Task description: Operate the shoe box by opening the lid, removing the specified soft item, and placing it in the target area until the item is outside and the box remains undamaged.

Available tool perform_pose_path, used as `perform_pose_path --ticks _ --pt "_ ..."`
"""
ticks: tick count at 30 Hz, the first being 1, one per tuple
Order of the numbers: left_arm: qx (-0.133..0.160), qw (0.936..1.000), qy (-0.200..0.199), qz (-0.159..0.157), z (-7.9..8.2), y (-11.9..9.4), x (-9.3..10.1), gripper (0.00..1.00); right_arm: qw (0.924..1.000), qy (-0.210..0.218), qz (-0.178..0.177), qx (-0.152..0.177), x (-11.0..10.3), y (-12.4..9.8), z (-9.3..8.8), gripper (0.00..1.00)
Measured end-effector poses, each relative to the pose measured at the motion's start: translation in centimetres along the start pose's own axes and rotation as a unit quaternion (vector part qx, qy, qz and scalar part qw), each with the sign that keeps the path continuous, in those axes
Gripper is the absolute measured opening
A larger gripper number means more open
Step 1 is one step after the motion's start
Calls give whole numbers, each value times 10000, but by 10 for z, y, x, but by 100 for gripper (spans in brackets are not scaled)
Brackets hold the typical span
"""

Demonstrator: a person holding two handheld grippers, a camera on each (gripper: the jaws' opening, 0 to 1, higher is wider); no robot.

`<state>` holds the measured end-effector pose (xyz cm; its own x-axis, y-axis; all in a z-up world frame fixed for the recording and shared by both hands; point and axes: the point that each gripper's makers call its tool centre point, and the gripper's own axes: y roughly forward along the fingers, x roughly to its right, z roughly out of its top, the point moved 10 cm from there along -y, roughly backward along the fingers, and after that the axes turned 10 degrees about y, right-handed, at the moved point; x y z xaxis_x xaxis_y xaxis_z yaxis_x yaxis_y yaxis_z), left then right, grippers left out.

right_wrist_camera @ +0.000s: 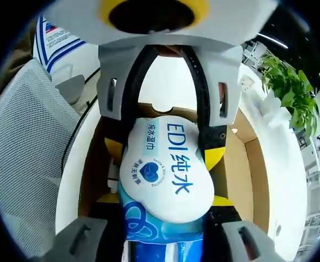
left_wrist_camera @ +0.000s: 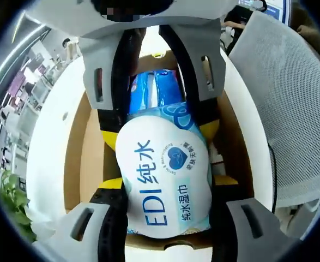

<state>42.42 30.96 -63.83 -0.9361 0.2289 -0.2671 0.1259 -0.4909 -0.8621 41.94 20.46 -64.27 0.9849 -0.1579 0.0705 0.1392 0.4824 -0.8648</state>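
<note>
Wipes pack [left_wrist_camera: 165, 174] hangs above the open shoe box [left_wrist_camera: 78, 158], both tongs [left_wrist_camera: 165, 218] [right_wrist_camera: 165, 229] pinching opposite ends to lift it level.

Wet-wipes pack [left_wrist_camera: 165, 180] held between the jaws of the left gripper [left_wrist_camera: 168, 218], over the open shoe box [left_wrist_camera: 89, 147]. Right gripper [left_wrist_camera: 160, 117] opposite, reaching in from the far side of the left gripper view, jaws on the pack's other end. Beyond the pack, inside the box, another soft packet [left_wrist_camera: 154, 90]. Box on a round table [left_wrist_camera: 48, 136]. Mesh chair [left_wrist_camera: 296, 109] to the right of the table, potted plant [left_wrist_camera: 12, 202] at lower left. In the right gripper view, same pack [right_wrist_camera: 168, 169] between both grippers, plant [right_wrist_camera: 290, 93] at upper right, chair [right_wrist_camera: 31, 142] at left.
</note>
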Motion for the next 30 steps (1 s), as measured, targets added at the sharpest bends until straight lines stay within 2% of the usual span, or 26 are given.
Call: perform_pose_path --ticks 18,30 --pt "75 9991 321 259 37 -15 -12 59 9993 6 -370 42 0 -43 -8 54" --pt "190 9977 590 287 71 -12 -17 59 9980 125 -618 -6 -5 -73 -29 54"
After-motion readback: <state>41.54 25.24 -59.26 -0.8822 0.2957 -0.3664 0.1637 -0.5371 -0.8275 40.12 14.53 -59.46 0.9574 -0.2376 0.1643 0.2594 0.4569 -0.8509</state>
